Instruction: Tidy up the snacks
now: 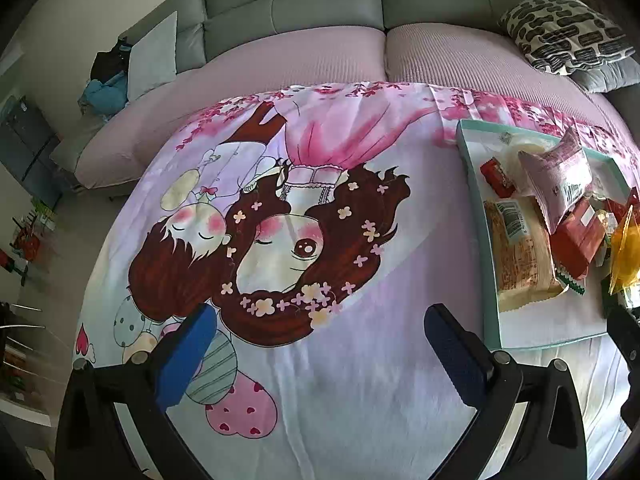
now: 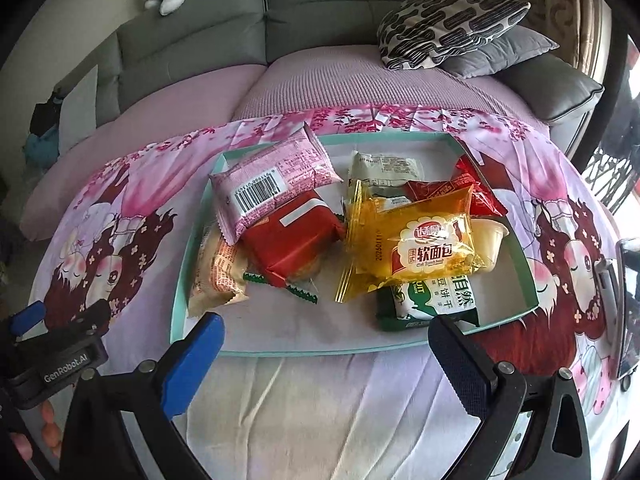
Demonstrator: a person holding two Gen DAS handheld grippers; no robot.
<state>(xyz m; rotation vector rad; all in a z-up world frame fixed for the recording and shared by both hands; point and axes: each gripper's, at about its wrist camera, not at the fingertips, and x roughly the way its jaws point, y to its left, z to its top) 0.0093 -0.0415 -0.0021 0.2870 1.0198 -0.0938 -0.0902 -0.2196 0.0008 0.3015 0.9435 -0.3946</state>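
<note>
- Snack packets heaped in a shallow tray on the cartoon-print cloth: yellow bread packet on top, long axis running left to right, red packet and pink packet just beside.
- Straight ahead of the right hand-held gripper, wide open, holding nothing; clearly the nearer one.
- Off to the right of the left hand-held gripper, also wide open and empty over bare cloth.
</note>
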